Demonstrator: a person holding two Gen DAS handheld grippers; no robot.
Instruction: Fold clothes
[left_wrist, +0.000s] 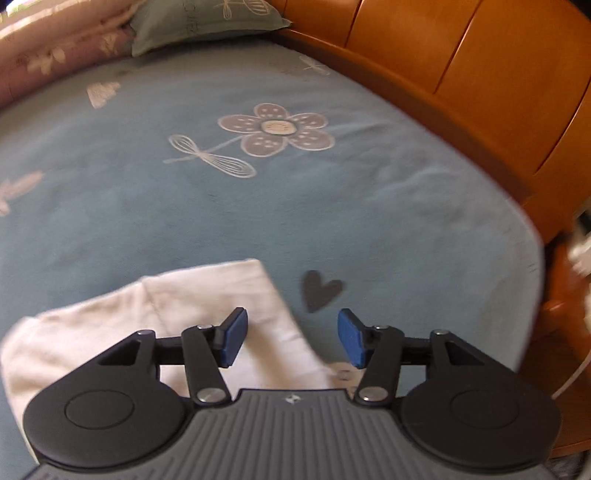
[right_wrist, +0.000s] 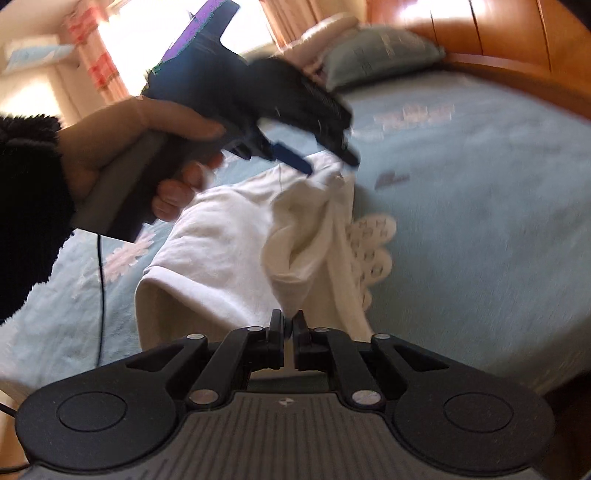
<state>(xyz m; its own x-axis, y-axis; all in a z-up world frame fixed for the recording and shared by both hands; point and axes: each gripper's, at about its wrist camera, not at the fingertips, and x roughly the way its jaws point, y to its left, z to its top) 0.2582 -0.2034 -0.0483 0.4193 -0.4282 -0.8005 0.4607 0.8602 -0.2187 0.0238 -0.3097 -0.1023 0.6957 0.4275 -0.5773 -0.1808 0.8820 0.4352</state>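
The left gripper (left_wrist: 291, 338) stands open, its blue pads (left_wrist: 233, 338) apart above the near right edge of the white garment (left_wrist: 166, 306), nothing between them. The right gripper (right_wrist: 287, 328) has its jaws almost together, a fold of that garment (right_wrist: 295, 254) rising just beyond the tips (whether it is pinched I cannot tell). The garment lies crumpled on the blue flowered bedspread (left_wrist: 332, 206), near the bed's near edge. A green pillow (left_wrist: 199, 22) sits far off beside the wooden headboard (left_wrist: 461, 66).
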